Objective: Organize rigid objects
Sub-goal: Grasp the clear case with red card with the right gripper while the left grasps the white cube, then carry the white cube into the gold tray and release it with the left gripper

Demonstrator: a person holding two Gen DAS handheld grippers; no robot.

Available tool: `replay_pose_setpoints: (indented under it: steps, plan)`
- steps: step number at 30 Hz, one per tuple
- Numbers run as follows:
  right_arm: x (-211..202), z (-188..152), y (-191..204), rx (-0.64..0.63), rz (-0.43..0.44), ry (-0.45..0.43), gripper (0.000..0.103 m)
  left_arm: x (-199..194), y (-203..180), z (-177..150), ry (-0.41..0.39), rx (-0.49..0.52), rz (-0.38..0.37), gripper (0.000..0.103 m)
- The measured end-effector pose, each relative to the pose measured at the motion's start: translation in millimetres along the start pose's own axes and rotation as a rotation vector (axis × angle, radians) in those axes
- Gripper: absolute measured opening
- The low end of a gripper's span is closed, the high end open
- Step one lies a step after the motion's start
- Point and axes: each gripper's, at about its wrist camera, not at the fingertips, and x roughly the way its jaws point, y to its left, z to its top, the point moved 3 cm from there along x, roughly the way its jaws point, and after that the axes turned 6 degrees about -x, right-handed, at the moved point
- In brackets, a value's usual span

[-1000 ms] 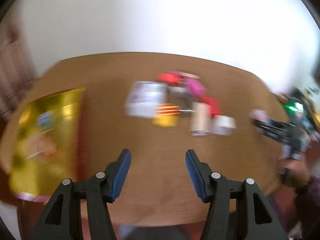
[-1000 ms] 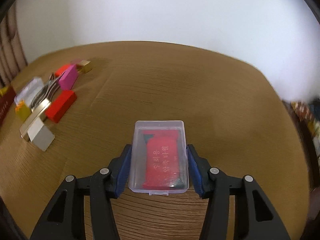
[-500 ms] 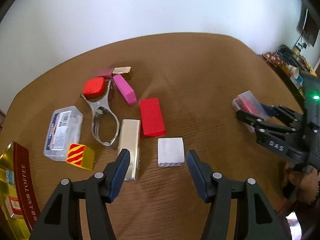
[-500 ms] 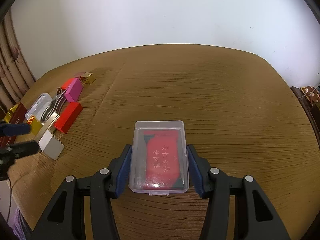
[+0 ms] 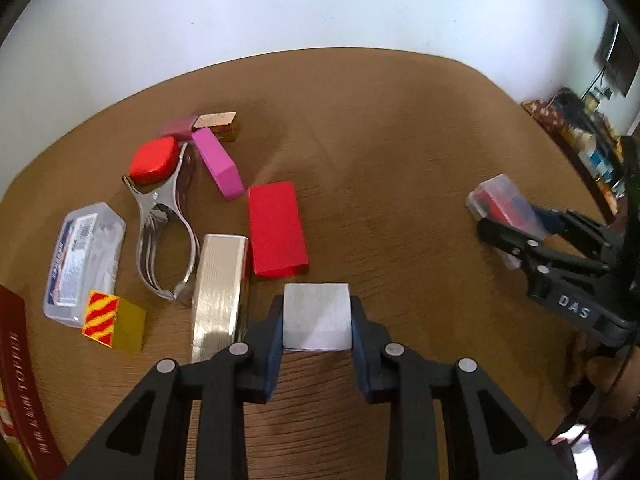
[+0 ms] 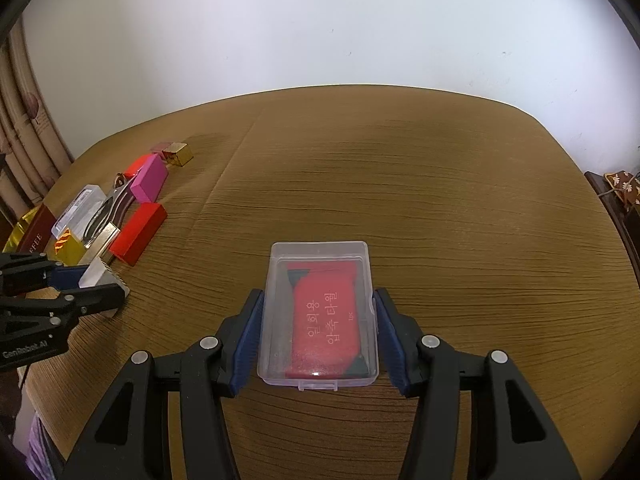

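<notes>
Cube (image 5: 316,316) sits between left gripper (image 5: 316,330) pads, jaws closing. Long bar (image 5: 218,292) just left of cube; flat block (image 5: 276,234) behind it. Lidded case (image 6: 318,314) well apart on table (image 6: 440,184), between right gripper (image 6: 318,336) pads.

Two wrist fisheyes, close, steeply downward (shared: table (image 5: 400,152), each other's hand-held gripper).

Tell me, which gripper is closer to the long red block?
Left. The left gripper sits just in front of the red block, closing around the white block. The right gripper is far across the table, holding the clear plastic case.
</notes>
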Motion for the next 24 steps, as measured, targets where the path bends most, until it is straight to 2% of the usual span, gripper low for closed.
replay_pose_setpoints:
  steps: [3,6,10,13,18,21,24]
  plan:
    - [0.6,0.1,0.7,-0.001,-0.002,0.002,0.051,-9.5,-2.1,-6.5,-0.014,0.008,-0.012,0.029]
    - [1.2,0.2,1.4,-0.003,-0.006,0.004,0.051,-35.8,1.5,-13.4,-0.055,-0.028,-0.032,0.029]
    - [2.1,0.0,2.7,-0.010,-0.013,0.007,0.051,-75.3,29.1,-27.5,-0.089,-0.141,-0.056,0.029]
    - [4.5,1.2,5.6,-0.019,-0.022,0.011,0.051,-100.7,59.3,-38.9,-0.112,-0.226,-0.032,0.029]
    - [6.7,1.7,8.1,-0.034,-0.038,0.018,0.051,-144.8,149.5,-62.2,-0.138,-0.403,0.066,0.029]
    - [8.2,2.2,10.9,-0.046,-0.050,0.022,0.052,-165.8,218.0,-69.8,-0.151,-0.492,0.171,0.029]
    - [8.7,2.2,11.8,-0.051,-0.056,0.024,0.052,-171.8,267.0,-70.5,-0.148,-0.536,0.255,0.029]
